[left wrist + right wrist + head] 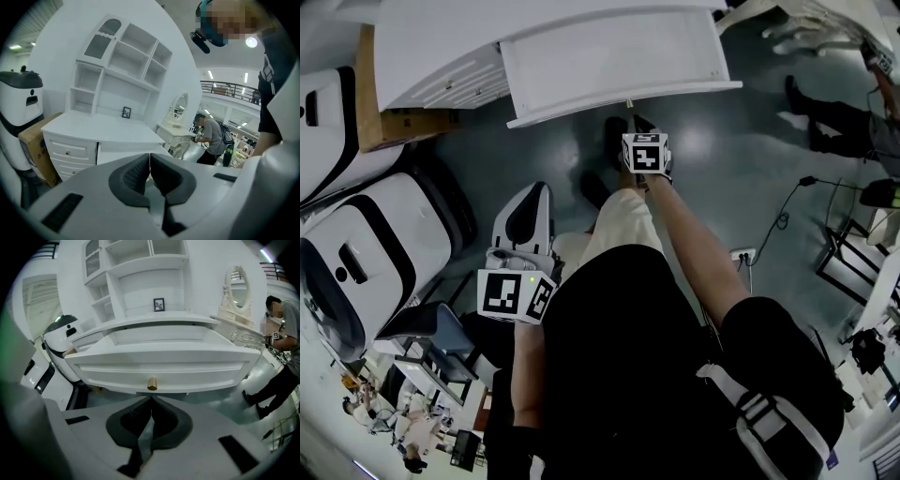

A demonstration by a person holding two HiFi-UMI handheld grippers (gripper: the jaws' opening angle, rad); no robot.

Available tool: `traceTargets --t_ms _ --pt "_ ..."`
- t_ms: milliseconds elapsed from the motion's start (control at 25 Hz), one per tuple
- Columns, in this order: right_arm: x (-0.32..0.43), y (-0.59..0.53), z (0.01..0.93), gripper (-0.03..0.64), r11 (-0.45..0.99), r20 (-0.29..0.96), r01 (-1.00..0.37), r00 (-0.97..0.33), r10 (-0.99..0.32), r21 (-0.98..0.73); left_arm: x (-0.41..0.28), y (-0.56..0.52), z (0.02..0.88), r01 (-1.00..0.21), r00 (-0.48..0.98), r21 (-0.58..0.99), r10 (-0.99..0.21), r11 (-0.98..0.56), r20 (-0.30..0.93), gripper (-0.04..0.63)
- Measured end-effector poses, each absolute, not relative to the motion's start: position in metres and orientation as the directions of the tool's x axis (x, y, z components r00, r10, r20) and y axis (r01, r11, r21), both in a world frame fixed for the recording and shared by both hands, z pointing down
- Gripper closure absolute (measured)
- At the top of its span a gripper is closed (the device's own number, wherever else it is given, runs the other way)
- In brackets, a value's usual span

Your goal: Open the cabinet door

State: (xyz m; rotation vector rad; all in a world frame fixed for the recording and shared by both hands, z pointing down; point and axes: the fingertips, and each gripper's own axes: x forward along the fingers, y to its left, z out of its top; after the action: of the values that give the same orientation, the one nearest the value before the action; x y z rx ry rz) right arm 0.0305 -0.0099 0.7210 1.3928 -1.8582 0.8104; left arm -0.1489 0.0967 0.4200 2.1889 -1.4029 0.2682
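The long white drawer (pixel 159 369) sticks far out from the big white cabinet (pixel 140 268) with open shelves, and its flat front edge faces the person. A small gold knob (pixel 152 384) sits in the middle of that front. The right gripper (pixel 151 401) is just under the knob, with its two dark jaws pressed together and nothing between them. They are near the knob but not around it. The left gripper (pixel 150 161) is held back by the person's side, well apart from the drawer, and its jaws are also together and hold nothing. Under and to the right of the drawer the shiny gray floor (pixel 722 169) is bare, so there is room there. The left side is tight: a brown cardboard box (pixel 394 122) sits right by the cabinet, and round white and black machines (pixel 356 262) stand next to it. A tiny framed picture (pixel 159 304) stands on the cabinet top. A white table with an oval mirror (pixel 236 287) stands off to the right.
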Motion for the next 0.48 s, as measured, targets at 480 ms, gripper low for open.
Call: traceTargets --t_ms 480 --pt "0.043 0.046 0.633 0.601 0.249 0.717 -0.965 -0.234 -0.657 -0.087 -0.147 0.132 0.395 -0.870 0.475 0.327 -0.803 -0.368 0.360 0.572"
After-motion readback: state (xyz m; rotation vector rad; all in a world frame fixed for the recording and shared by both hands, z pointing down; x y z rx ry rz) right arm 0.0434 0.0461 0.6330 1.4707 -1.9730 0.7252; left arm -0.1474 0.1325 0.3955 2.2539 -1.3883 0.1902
